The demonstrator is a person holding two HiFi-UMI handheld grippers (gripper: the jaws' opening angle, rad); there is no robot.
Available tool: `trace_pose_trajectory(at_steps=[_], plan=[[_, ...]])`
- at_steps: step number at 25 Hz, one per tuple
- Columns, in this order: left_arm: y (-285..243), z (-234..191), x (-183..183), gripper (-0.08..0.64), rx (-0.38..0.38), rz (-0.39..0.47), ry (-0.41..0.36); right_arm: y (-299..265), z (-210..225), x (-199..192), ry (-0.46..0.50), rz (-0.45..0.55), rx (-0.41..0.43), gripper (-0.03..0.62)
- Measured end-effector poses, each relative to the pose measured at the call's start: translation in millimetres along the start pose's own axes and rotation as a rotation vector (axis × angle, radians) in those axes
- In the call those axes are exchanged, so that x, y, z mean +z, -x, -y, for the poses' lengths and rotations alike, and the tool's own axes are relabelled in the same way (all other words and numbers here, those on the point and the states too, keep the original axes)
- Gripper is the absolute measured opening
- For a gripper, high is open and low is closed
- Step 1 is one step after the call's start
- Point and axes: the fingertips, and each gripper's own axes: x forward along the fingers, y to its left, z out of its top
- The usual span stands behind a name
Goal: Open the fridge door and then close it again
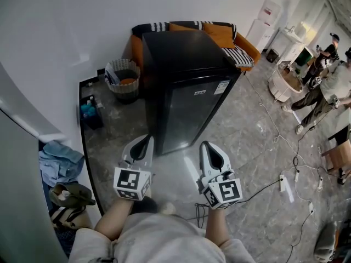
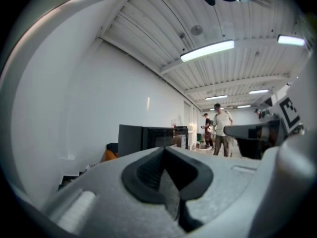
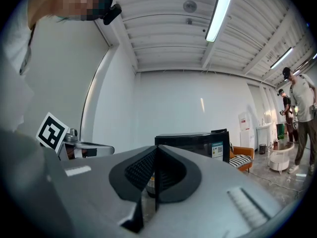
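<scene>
A black fridge (image 1: 186, 86) stands on the marble floor with its glass door shut and facing me. Both grippers point level at that door and stop a little short of it. My left gripper (image 1: 145, 140) is shut with nothing between its jaws, in line with the door's left part. My right gripper (image 1: 204, 146) is likewise shut and empty, in line with the door's right part. In the left gripper view the fridge (image 2: 153, 137) shows beyond the closed left gripper (image 2: 165, 150). The right gripper view has the fridge (image 3: 198, 144) just past the closed right gripper (image 3: 156, 149).
A wicker basket (image 1: 123, 75) and a dark crate of bottles (image 1: 90, 111) sit left of the fridge. An orange sofa (image 1: 219, 34) stands behind it. Clothes and a bag (image 1: 63, 174) lie at my left. Cables (image 1: 285, 179) cross the floor at right, near people (image 1: 329, 86).
</scene>
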Motion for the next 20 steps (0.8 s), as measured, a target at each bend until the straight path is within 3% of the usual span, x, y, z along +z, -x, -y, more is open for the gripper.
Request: trace_pose_trajectory(at_steps=[20], plan=[[-19,4,-5,0.002,-0.018,-0.003,-0.031,-9,11,-4,0.002,-0.005,-0.004,-0.011]])
